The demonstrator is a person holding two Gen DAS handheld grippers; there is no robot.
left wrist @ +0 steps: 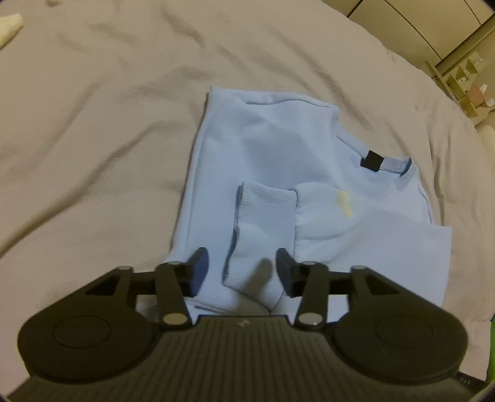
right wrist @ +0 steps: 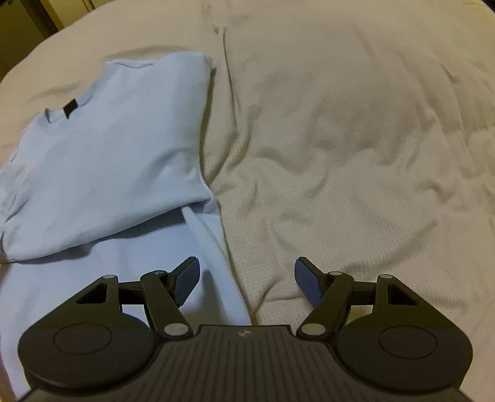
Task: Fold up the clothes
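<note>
A light blue sweatshirt [left wrist: 278, 160] lies partly folded on a beige bed cover [left wrist: 92, 139]. Its neck has a black label [left wrist: 372, 160]. A ribbed cuff [left wrist: 263, 216] of a folded-in sleeve lies on top. My left gripper [left wrist: 241, 269] is open, its jaws on either side of the cuff's near end, holding nothing. In the right wrist view the sweatshirt [right wrist: 108, 148] lies to the left, with its label [right wrist: 70, 108] at the far side. My right gripper [right wrist: 246, 278] is open and empty above the garment's right edge [right wrist: 213, 247], where it meets the bed cover [right wrist: 355, 154].
The bed's far edge curves past a wooden shelf unit [left wrist: 464, 83] and pale cabinet doors [left wrist: 417, 18] at the upper right. A pale cloth [left wrist: 9, 26] shows at the far left. A long crease [right wrist: 229, 62] runs down the cover beside the sweatshirt.
</note>
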